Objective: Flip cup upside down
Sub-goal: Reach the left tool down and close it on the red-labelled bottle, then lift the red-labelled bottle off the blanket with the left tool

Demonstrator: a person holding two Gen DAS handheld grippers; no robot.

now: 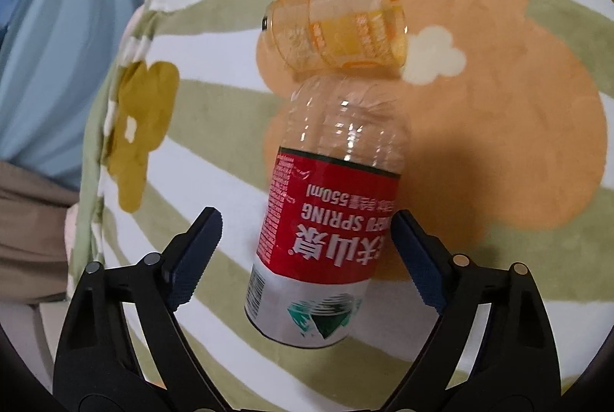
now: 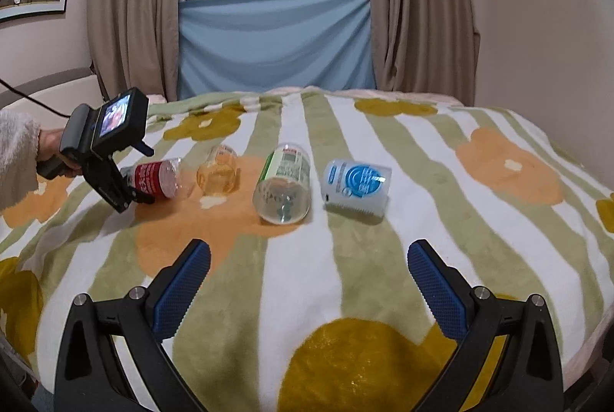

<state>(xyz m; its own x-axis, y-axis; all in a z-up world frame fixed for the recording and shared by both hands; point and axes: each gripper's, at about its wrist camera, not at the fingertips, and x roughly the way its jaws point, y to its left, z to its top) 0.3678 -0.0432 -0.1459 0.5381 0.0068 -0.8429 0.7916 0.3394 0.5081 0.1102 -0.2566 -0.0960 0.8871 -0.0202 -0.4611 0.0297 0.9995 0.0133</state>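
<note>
Red-label cut-bottle cup (image 1: 326, 231) lies on its side nr the bed's left edge, long axis running straight fwd between the wide-open left tongs (image 1: 307, 250), prob not yet gripped; right tongs (image 2: 309, 281) wide, empty, well apart.

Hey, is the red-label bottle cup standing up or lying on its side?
On its side. The red-label bottle cup lies flat on the striped blanket, label text sideways, between the open left claw fingers, not touching them.
</note>
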